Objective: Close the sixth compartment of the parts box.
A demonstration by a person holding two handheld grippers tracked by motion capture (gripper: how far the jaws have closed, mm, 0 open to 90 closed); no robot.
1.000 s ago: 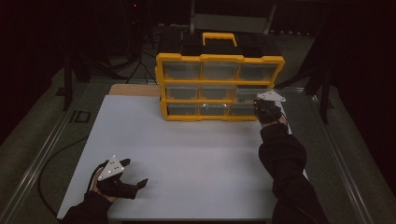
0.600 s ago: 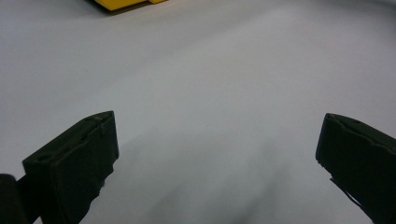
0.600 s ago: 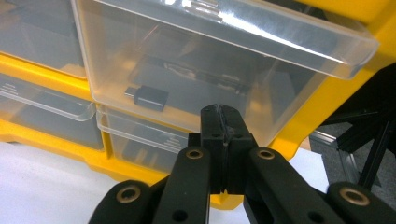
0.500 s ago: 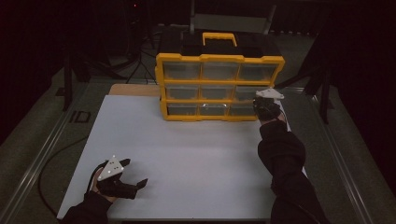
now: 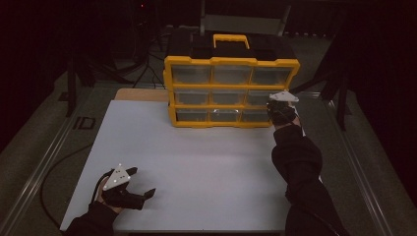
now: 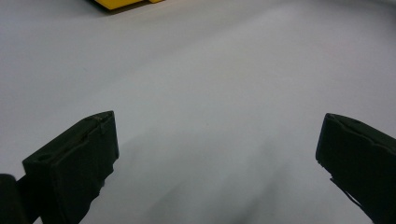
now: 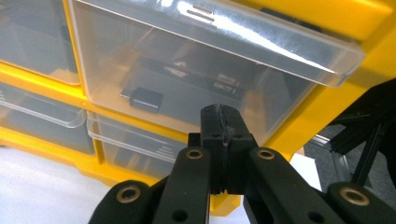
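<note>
A yellow drawer cabinet point(image 5: 231, 91) with clear plastic drawers and a black top stands at the far middle of the white table point(image 5: 196, 162). My right gripper point(image 5: 280, 109) is at its right end, in front of the middle-row right drawer point(image 7: 187, 79). Its jaws are shut with nothing between them, and the tips point(image 7: 223, 116) are right at the drawer's clear front. A small dark object point(image 7: 145, 99) lies inside that drawer. My left gripper point(image 5: 140, 189) rests low over the near left of the table, open and empty, its pads point(image 6: 79, 158) wide apart above bare white surface.
The cabinet's yellow carry handle point(image 5: 231, 40) rises at its top. A strip of brown board point(image 5: 142, 94) shows behind the white sheet at the far left. Metal rails point(image 5: 44, 162) run along both sides of the table. Dark stands and cables lie beyond.
</note>
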